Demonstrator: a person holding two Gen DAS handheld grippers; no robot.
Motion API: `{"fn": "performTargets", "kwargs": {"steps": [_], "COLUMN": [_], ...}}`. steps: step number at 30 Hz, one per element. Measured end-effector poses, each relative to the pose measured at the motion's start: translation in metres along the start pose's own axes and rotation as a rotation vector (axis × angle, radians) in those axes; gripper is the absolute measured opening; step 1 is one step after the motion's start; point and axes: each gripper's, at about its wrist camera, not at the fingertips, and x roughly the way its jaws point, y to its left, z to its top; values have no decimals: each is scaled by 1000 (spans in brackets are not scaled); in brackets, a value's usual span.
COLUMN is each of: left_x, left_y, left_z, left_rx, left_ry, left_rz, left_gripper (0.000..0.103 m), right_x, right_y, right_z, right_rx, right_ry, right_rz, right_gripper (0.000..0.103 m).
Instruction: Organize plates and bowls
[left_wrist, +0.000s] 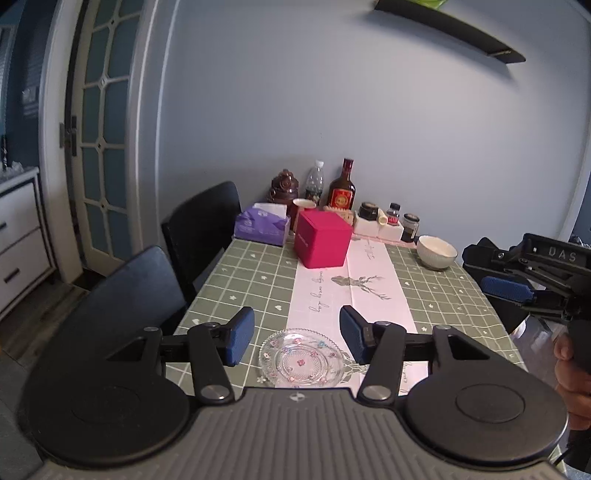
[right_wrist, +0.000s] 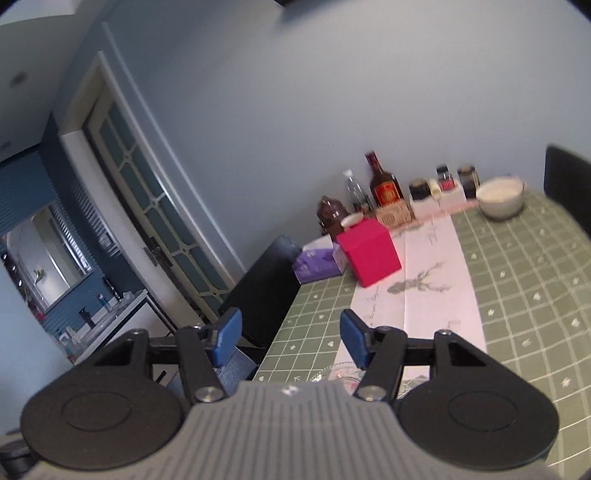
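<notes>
While both tongs (left_wrist: 297, 338) (right_wrist: 291, 338) gape empty, a glass plate (left_wrist: 301, 358) lies below the left.

Only clean read from my side: "DAS" in raised letters on the black body of the right gripper (left_wrist: 517, 291), seen at the right edge of the left wrist view. The pale runner (left_wrist: 354, 295) down the middle of the counter carries grey cursive script beside a deer print; I can't make out the words. The red label on the amber bottle (left_wrist: 341, 189) is too small to read. The purple tissue pack (left_wrist: 263, 226) print is illegible too.
</notes>
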Motion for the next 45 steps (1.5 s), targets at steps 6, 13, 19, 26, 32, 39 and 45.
{"fn": "performTargets", "kwargs": {"steps": [6,13,19,26,32,39,45], "left_x": [99,170,209,237,257,267,273], "left_y": [17,47,58,47,36,34,37], "left_z": [-21,-41,-56,-74,-85,-82,-79], "left_rx": [18,-10,-14,-20,-46,-52,-46], "left_ry": [115,274,364,434,470,445,432], "left_rz": [71,115,166,147,87,98,91], "left_gripper": [61,60,60,60,61,61,60], "right_x": [72,153,206,221,230,240,250], "right_y": [-40,-72,-86,-105,-109,-122,-128], "right_z": [-21,-64,-105,-114,-117,-116,-114], "right_rx": [84,83,-25,101,121,219,259], "right_ry": [16,133,274,324,331,357,357], "right_rz": [-24,-95,-215,-175,-181,-105,-77], "right_gripper": [60,60,51,51,33,22,17]}}
